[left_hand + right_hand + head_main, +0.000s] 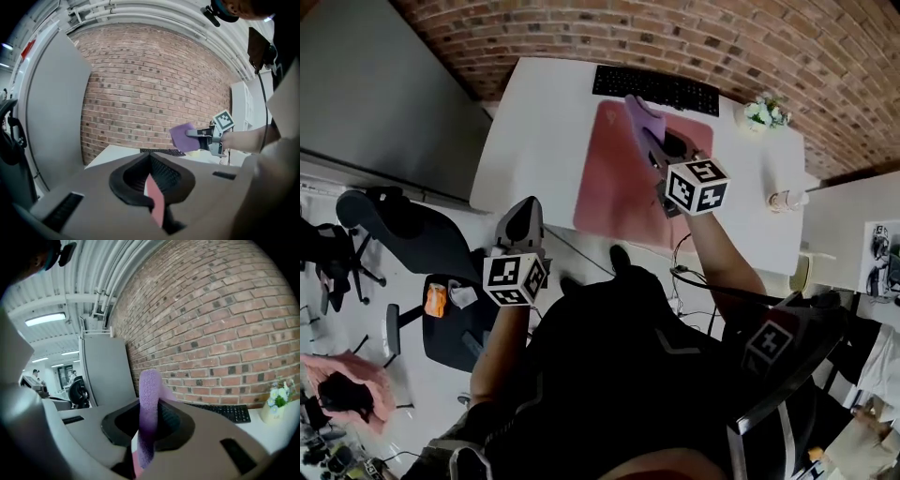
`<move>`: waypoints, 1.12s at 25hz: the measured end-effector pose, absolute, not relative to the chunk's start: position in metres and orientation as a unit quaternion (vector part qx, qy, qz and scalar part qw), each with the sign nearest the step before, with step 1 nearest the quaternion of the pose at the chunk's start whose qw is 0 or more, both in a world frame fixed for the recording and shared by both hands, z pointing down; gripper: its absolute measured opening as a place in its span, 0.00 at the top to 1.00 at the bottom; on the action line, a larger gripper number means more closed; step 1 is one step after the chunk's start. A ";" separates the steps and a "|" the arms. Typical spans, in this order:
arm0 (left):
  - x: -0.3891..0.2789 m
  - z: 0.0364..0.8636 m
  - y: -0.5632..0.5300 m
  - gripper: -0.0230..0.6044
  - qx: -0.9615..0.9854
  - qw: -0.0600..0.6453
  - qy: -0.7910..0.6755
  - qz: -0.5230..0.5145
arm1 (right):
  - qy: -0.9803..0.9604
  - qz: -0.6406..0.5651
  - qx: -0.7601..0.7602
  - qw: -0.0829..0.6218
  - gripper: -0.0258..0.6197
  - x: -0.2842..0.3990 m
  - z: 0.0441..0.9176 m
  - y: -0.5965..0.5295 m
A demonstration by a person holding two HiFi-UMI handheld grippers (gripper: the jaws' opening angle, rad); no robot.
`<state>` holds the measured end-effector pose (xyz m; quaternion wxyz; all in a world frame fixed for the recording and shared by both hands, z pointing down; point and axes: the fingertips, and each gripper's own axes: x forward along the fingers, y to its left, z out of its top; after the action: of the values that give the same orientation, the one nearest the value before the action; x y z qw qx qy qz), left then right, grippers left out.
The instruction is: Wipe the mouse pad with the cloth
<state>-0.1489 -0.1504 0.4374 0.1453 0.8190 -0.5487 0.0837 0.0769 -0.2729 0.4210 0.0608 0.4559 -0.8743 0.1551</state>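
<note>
While the purple cloth [639, 114] is being pinched between the jaws of the right gripper [649, 131], it is hanging over the far part of the pink mouse pad [614, 187]; whether it is touching the pad I cannot tell. The jaws are clenching on a fold, so a loose part is standing out past the tips, probably to be pressed flat on the pad. The left gripper [523, 214] is hovering well off the pad's near left corner, beyond the edge of the white desk [534, 112], its jaws lying together on nothing; I think it is leaving the pad free for wiping. A black keyboard [656, 89] is lying just behind the pad.
</note>
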 end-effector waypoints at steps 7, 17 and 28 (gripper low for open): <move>-0.152 0.411 -0.148 0.96 0.831 0.103 -0.541 0.081 | -0.867 0.122 0.483 0.033 0.87 0.086 0.385 -0.220; -0.132 0.384 -0.141 0.96 0.846 0.071 -0.524 0.069 | -0.851 0.092 0.514 0.046 0.87 0.093 0.377 -0.191; -0.134 0.382 -0.140 0.96 0.839 0.066 -0.535 0.074 | -0.853 0.084 0.513 0.032 0.87 0.092 0.369 -0.192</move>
<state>-0.1339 -0.1405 0.3819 0.0660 0.8391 -0.5349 0.0742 0.0924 -0.1924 0.3694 0.0318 0.5133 -0.8535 0.0840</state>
